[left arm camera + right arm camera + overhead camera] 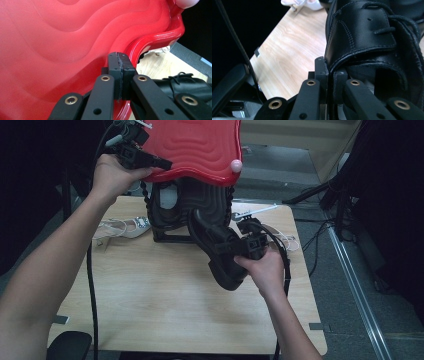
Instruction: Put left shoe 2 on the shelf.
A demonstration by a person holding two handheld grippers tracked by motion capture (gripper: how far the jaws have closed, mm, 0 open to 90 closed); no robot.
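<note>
**Layout on and above the table**

Taking the table's (150, 310) middle as the clock centre in the high view: a stand (167, 215) sits at 12 o'clock near the far edge, and the lid (195, 145) is raised above it, tilted back. The left gripper (150, 161) is at the lid's lower edge, at about 11 o'clock. A light shoe (125, 226) lies on the table at 10 o'clock, just left of the stand. A boot (220, 250) hangs in front of the stand at about 2 o'clock (off the tabletop, it seems), with the right gripper (250, 245) at its right side. A cord (287, 240) lies behind that gripper, toward the right edge.
</note>
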